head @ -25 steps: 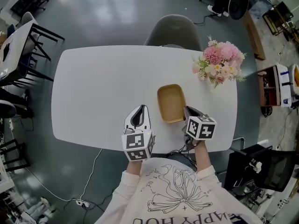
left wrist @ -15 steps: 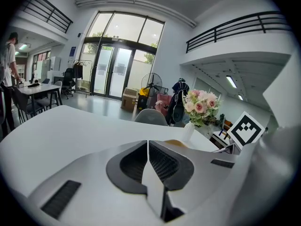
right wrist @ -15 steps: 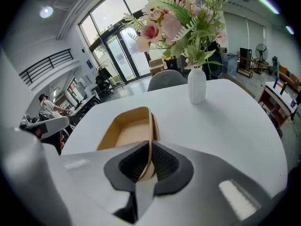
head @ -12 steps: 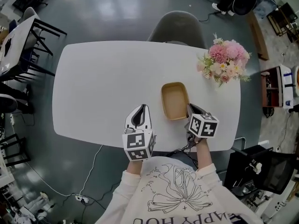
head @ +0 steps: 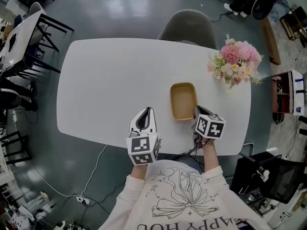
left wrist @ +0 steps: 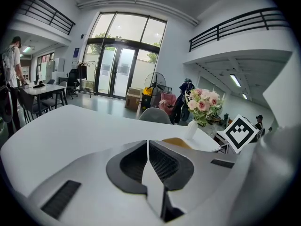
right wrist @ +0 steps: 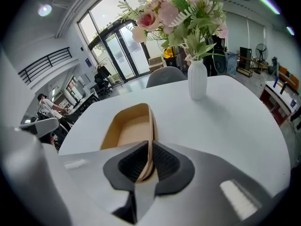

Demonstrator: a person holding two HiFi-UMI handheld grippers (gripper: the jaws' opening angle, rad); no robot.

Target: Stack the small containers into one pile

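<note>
I pinch the tan container (head: 183, 99) by its near end wall with my right tongs (right wrist: 146, 160), I judge so that I can steer it where it lies near my edge of the white table (head: 105, 90). Those jaws stand nearly together, having just opened a shade, with the thin wall clamped between them. My left tongs (left wrist: 148, 147) hang closed and empty alongside.
</note>
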